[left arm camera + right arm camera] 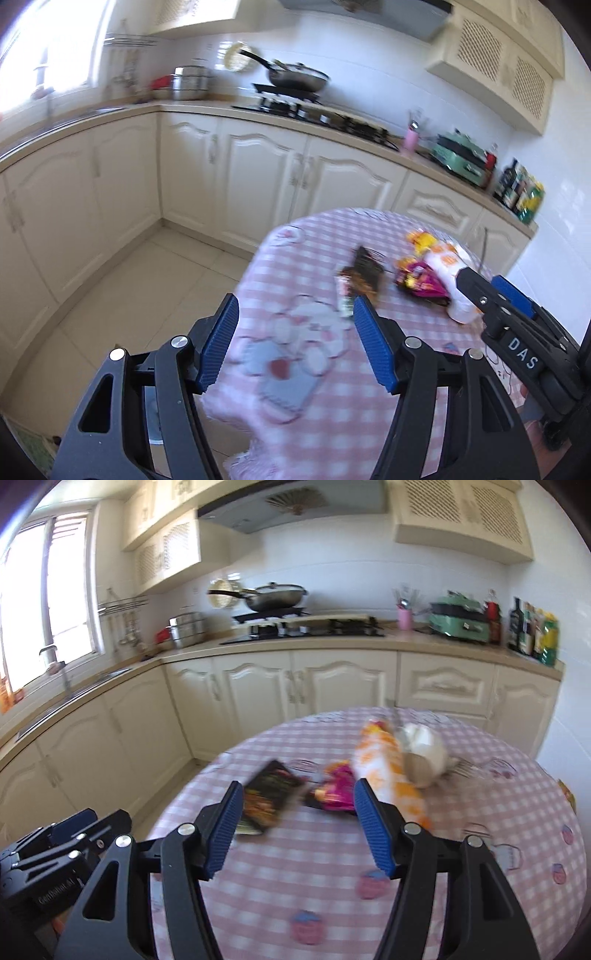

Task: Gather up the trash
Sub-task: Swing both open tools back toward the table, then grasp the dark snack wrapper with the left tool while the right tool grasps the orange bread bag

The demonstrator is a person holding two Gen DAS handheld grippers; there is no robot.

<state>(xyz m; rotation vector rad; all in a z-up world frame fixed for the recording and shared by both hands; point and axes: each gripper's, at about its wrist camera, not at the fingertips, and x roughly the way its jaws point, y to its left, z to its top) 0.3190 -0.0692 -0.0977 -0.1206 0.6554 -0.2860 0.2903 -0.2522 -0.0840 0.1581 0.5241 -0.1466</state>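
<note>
Trash lies on a round table with a pink checked cloth (461, 812). A dark snack wrapper (269, 797) lies left of a magenta and yellow wrapper (338, 786); an orange and white bag (384, 764) and a white crumpled bag (424, 753) lie beyond. In the left wrist view the dark wrapper (364, 275), magenta wrapper (421, 280) and orange and white bag (448, 266) show too. My left gripper (295, 332) is open and empty above the table's near edge. My right gripper (297, 818) is open and empty, just short of the wrappers; it also shows in the left wrist view (495, 291).
Cream kitchen cabinets (258, 690) run along the far wall under a counter with a stove and wok (273, 598), a steel pot (186, 627), a green appliance (458, 618) and bottles (532, 631). Tiled floor (129, 295) lies left of the table.
</note>
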